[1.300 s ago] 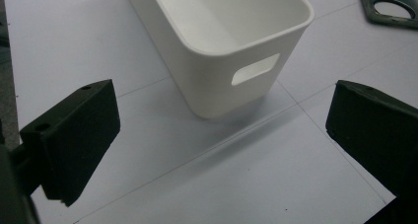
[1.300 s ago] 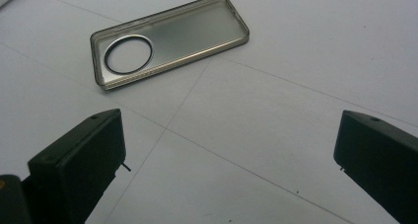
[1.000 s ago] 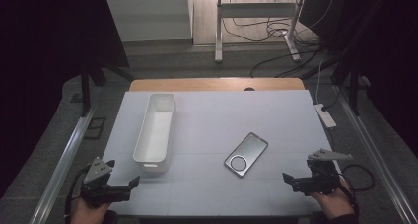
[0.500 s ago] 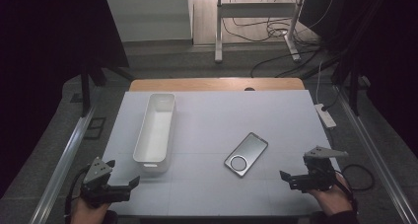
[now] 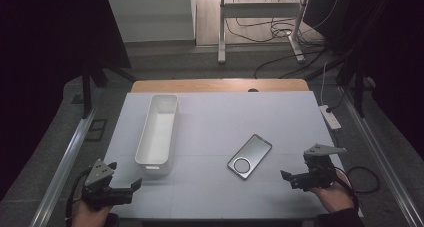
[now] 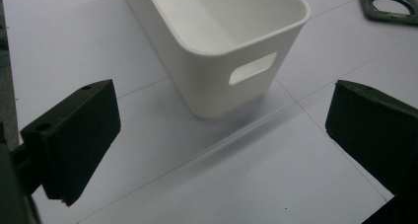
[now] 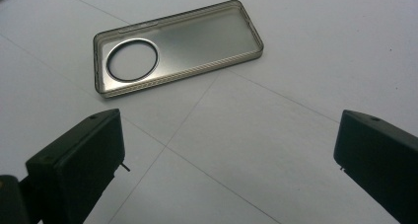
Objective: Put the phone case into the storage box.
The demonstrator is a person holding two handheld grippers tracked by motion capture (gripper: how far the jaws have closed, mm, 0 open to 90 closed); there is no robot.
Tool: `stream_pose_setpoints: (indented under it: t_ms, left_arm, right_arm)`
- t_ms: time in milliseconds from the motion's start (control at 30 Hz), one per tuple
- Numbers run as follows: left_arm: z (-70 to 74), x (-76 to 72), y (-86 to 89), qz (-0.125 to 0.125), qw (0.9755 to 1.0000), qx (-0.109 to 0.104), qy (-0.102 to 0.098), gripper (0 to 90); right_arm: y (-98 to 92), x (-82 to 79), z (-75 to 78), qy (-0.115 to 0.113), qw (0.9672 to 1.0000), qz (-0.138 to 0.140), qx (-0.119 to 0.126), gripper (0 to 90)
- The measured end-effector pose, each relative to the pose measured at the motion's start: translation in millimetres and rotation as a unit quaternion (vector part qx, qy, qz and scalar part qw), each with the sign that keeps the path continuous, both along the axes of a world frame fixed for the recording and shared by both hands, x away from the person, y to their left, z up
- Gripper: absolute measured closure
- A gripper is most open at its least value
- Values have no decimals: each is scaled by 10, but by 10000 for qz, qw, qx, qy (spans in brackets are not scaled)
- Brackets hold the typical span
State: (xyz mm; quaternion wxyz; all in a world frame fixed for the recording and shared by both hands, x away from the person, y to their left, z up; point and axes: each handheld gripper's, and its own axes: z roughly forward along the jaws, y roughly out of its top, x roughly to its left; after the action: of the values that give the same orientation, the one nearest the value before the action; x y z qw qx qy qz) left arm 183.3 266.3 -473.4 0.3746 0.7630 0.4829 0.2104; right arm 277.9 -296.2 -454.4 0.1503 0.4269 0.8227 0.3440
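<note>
Two hands are holding grippers at the near table edge: left gripper [image 5: 131, 187] and right gripper [image 5: 288, 177], both pointing inward with jaws spread wide, gripping nothing.

This looks like a lab or test room set up for recording. A white gridded sheet covers the bench [image 5: 210, 117], with metal rails [image 5: 65, 157] running along its left and right sides. Dark curtains hang at both sides. On the grey floor beyond the far edge stands a metal frame [image 5: 260, 17] among loose cables [image 5: 270, 32], and a power strip [image 5: 330, 117] lies at the right.
</note>
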Motion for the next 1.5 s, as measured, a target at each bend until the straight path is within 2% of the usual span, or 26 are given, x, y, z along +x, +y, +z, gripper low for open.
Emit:
stream_pose_setpoints:
  t_ms: [567, 800, 1500]
  left_arm:
    - [-4, 8, -13, -12, 10000, 53, 30, 13]
    - [-5, 11, -11, -12, 10000, 39, 42, 13]
    - [-5, 10, 3, -54, 10000, -28, 40, 12]
  right_arm:
    - [43, 142, -14, 106, 9999, 23, 47, 0]
    - [125, 217, -18, 125, 9997, 116, 186, 0]
    - [286, 452, -64, 172, 9996, 215, -36, 0]
